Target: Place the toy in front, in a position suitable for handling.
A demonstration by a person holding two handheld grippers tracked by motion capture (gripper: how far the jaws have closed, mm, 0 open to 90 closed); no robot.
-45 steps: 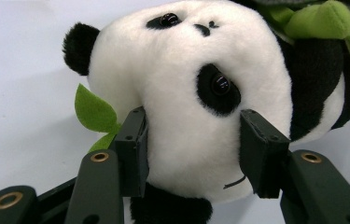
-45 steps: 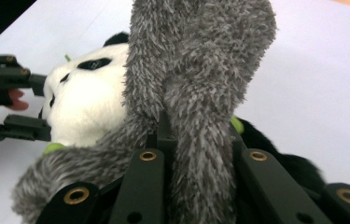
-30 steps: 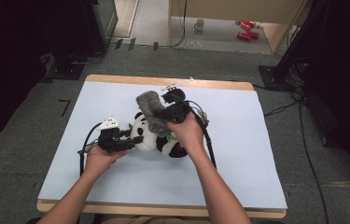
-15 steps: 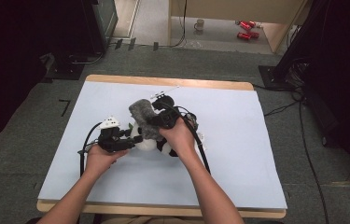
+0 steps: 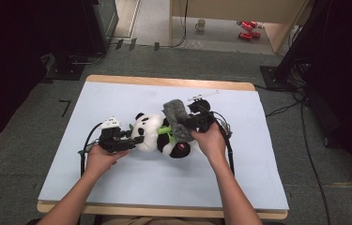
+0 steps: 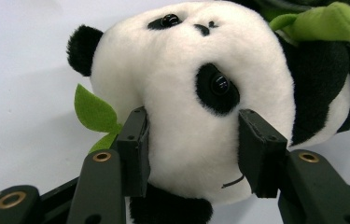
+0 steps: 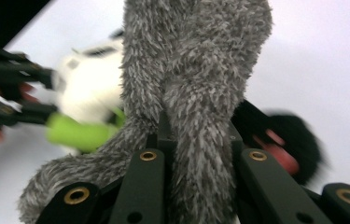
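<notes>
Gripper jaws on the left gripper (image 5: 133, 139) are seen clamped on the head of the panda plush (image 5: 157, 135), which lies on the pale blue table cover (image 5: 117, 93). From the left gripper view, the 2 pads (image 6: 135, 149) are shown pressing into the white fur; the panda's lower body is cut off there. Right gripper (image 5: 188, 125) is closed on a grey fuzzy cloth (image 7: 196, 84), draped over the panda. Its view is blurred, and the panda (image 7: 88, 93) is made out only faintly behind the cloth.
</notes>
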